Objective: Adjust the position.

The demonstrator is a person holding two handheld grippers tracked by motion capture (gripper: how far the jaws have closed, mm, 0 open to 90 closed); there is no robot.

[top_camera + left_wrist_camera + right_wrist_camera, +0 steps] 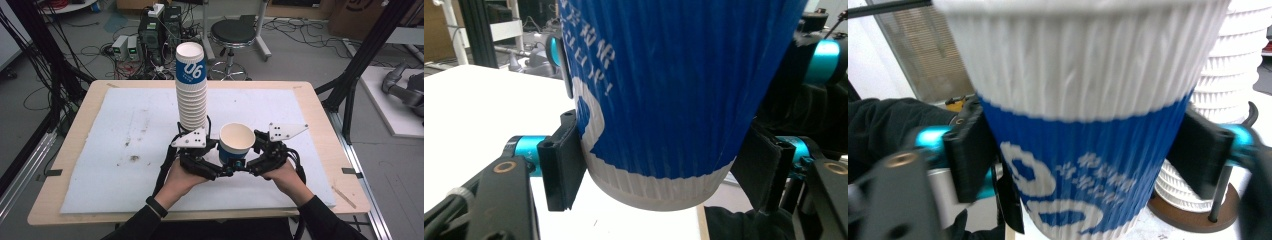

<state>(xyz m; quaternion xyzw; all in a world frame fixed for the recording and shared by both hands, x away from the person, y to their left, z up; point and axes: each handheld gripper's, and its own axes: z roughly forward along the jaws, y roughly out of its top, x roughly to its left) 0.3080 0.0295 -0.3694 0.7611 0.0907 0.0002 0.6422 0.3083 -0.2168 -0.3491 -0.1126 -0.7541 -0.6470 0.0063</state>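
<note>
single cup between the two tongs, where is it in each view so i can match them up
High view: the single cup sits at centre, right of the tall cup stack, open mouth up.
Left gripper view: the cup spans the middle; its blue wall and white base rim lie between the black jaws.
Right gripper view: the cup is at centre, white band above blue.
Shared landmark: the stack, also at the right edge of the right gripper view.

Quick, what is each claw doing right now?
Left claw: closed on the single paper cup.
Right claw: jaws on either side of that cup; whether they grip it cannot be told.
</note>
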